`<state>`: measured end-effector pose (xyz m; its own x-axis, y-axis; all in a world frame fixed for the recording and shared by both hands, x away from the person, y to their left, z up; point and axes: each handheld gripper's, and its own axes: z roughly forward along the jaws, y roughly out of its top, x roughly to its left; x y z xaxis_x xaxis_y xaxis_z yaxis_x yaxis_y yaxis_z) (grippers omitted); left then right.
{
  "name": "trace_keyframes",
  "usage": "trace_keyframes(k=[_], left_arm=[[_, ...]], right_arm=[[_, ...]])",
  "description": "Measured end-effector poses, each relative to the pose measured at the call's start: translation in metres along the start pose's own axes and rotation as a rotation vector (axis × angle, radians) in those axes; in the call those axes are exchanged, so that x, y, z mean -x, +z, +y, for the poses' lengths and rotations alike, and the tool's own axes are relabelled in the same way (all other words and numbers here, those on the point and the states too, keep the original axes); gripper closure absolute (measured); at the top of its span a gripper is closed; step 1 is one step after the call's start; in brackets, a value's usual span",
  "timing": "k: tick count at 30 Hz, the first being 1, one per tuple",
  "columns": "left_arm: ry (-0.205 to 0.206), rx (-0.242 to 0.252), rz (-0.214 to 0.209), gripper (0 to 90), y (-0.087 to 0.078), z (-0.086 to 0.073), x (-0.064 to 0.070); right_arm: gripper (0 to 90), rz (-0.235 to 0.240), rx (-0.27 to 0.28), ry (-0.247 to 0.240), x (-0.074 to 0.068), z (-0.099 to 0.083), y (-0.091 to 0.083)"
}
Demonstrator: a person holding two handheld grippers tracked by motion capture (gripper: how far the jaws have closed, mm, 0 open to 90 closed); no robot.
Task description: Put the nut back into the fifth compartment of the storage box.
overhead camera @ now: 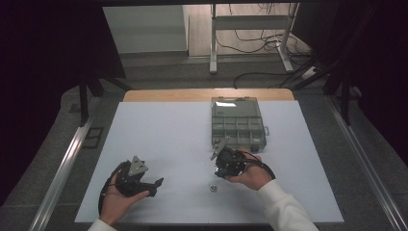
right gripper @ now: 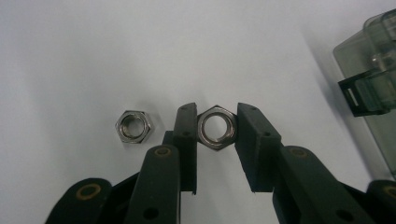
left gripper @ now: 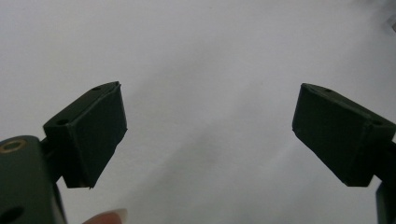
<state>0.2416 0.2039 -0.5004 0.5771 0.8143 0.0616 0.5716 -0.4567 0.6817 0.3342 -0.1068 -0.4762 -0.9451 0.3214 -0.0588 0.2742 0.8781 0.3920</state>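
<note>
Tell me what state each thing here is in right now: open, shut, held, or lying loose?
Left gripper: open, holding nothing, over bare table.
Right gripper: shut on a nut.
Held nut: clamped between the jaws, hole facing up.
Second nut: lying loose and flat on the table, untouched.
Parts box: lid closed, latch facing the person.

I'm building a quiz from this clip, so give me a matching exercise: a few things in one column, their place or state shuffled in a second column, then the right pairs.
Things
1. left gripper
2. right gripper
3. loose nut
4. compartment box

States or places
A. lies bare on the white table, beside the held nut
B. fingers wide apart, nothing between them
C. stands at the far side of the table, lid closed
D. fingers closed on a hex nut

Pairs: 1-B, 2-D, 3-A, 4-C
</note>
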Motion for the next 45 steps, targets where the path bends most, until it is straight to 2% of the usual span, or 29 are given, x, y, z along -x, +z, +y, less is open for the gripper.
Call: trace_keyframes(k=[7,25,38,40,41,42,43,45], left_arm=[[-0.003,0.006,0.006,10.3,-0.001,0.0,-0.001],[-0.005,0.005,0.002,10.4,0.0,0.0,0.0],[-0.002,0.006,-0.001,10.4,-0.001,0.0,-0.001],[-0.001,0.006,-0.001,10.4,-0.001,0.0,0.0],[-0.001,0.005,-0.001,10.4,0.0,0.0,0.0],[-0.001,0.005,-0.001,10.4,0.0,0.0,0.0],[-0.002,0.004,-0.001,10.4,0.0,0.0,0.0],[-0.001,0.004,-0.001,10.4,0.0,0.0,0.0]], right_arm=[[70.2,-0.024,0.027,0.027,0.001,0.003,-0.009],[70.3,-0.043,0.054,0.077,0.01,0.008,-0.012],[70.3,-0.084,0.081,0.163,0.044,0.021,-0.022],[70.3,-0.096,0.078,0.182,0.051,0.023,-0.021],[70.3,-0.109,0.073,0.213,0.058,0.024,-0.019],[70.3,-0.109,0.073,0.213,0.058,0.024,-0.019],[70.3,-0.116,0.078,0.242,0.065,0.025,-0.018],[70.3,-0.114,0.085,0.254,0.067,0.025,-0.017]])
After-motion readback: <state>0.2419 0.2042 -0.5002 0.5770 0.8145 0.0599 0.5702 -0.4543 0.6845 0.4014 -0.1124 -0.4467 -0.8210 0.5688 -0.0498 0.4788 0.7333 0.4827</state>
